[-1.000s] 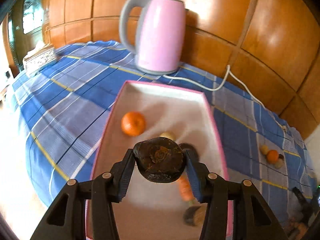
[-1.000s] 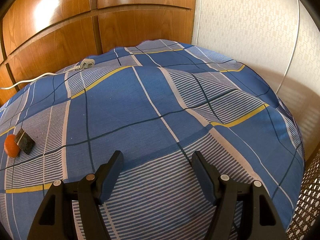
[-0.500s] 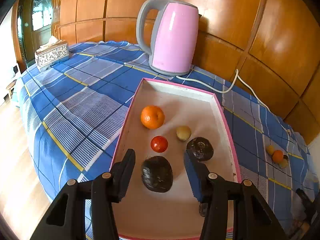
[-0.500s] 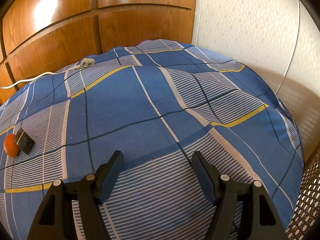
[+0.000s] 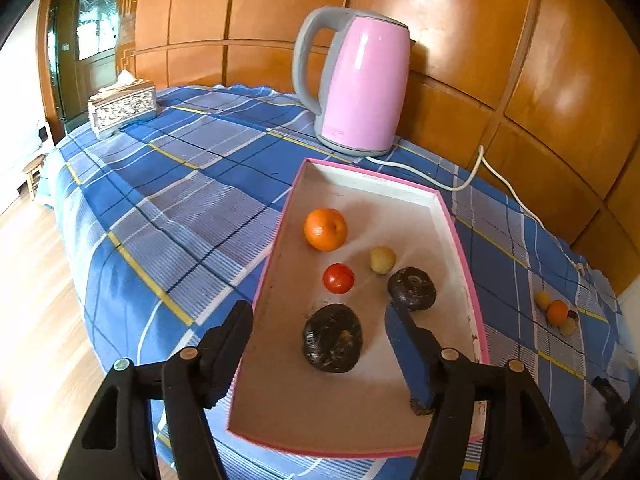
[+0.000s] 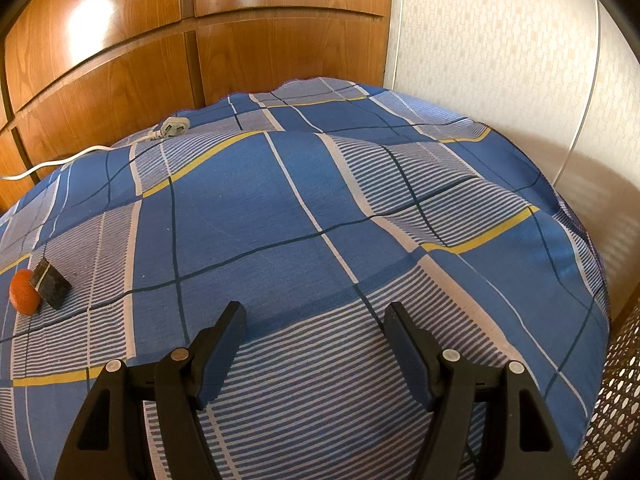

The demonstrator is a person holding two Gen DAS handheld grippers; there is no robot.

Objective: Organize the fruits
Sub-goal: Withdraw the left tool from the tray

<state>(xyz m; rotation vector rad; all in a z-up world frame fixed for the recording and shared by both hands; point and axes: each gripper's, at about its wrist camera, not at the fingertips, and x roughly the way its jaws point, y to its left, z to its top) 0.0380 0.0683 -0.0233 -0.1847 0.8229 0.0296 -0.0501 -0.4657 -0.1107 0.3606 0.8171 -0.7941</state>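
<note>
Blue plaid tablecloth [image 6: 320,240], wood-panelled wall [image 6: 120,60], pink kettle [image 5: 360,84]

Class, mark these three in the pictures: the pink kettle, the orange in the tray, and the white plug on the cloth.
pink kettle [image 5: 366,84], left wrist view, middle of its body.
orange [image 5: 325,229], left wrist view, centre of its peel.
white plug [image 6: 175,125], right wrist view, on its head.

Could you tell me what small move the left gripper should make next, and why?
Probably lift the left gripper clear of the tray and swing toward the loose fruit cluster on the cloth. Its jaws stand open with the dark fruit lying free in the tray, so that placement looks done, while those fruits remain outside.
</note>
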